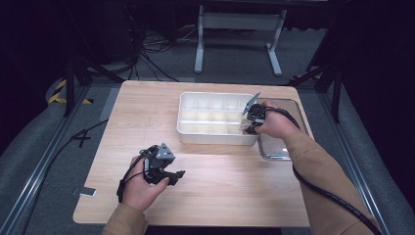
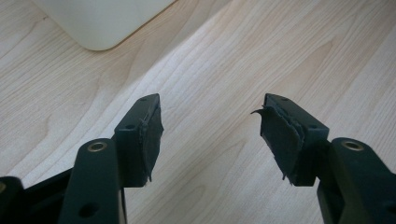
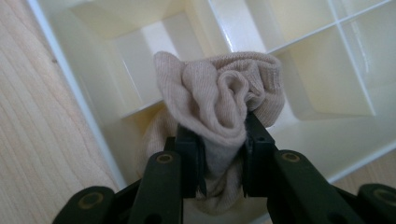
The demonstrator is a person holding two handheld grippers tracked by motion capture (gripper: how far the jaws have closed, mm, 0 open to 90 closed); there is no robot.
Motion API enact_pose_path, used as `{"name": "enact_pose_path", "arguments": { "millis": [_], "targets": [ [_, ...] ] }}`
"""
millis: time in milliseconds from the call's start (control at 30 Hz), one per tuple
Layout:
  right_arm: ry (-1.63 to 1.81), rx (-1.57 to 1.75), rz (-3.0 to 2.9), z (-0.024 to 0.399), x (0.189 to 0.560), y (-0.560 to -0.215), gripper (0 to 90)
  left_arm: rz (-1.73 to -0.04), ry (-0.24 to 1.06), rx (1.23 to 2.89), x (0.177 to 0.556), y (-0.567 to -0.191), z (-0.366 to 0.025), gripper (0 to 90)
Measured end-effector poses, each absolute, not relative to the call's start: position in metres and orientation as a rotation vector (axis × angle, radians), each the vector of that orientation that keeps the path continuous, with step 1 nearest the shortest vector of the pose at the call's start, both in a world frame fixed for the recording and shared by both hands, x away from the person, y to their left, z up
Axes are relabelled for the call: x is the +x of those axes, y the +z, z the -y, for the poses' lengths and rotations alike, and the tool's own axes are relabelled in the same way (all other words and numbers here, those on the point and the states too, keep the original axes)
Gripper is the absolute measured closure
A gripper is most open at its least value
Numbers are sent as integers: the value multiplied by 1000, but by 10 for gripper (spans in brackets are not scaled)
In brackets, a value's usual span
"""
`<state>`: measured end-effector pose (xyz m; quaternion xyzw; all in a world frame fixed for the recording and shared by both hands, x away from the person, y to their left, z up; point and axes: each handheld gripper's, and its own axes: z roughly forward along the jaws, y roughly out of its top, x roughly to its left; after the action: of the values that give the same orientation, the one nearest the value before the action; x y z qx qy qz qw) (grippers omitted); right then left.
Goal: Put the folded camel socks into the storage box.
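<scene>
A white divided tray [image 1: 188,128] stands on the wooden table [image 1: 147,112] at centre back. My right gripper [image 1: 248,125] hangs over the tray's near right corner, shut on a rolled beige sock [image 3: 219,100]. In the right gripper view the sock bulges above the pads [image 3: 254,140] and its lower end dips into a corner compartment of the tray [image 3: 107,93]. My left gripper [image 1: 177,177] rests low over the table's front left, open, with bare wood between its fingertips [image 2: 147,123].
A clear plastic bin [image 1: 276,152] sits against the tray's right side, under the right hand. A corner of the white tray [image 2: 100,23] lies ahead of the left gripper. Cables and a grey stand cross the floor behind the table.
</scene>
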<state>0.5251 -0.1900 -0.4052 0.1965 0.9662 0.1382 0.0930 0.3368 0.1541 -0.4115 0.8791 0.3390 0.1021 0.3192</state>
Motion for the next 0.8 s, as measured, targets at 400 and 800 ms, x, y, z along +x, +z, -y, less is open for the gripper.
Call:
{"name": "enact_pose_path", "arguments": {
  "millis": [400, 800],
  "targets": [
    [382, 690, -2884, 189, 527, -417, 711, -888, 266, 2313, 337, -411, -154, 395],
    [480, 790, -2851, 198, 526, -392, 631, -884, 259, 2302, 336, -409, -152, 395]
  ]
}}
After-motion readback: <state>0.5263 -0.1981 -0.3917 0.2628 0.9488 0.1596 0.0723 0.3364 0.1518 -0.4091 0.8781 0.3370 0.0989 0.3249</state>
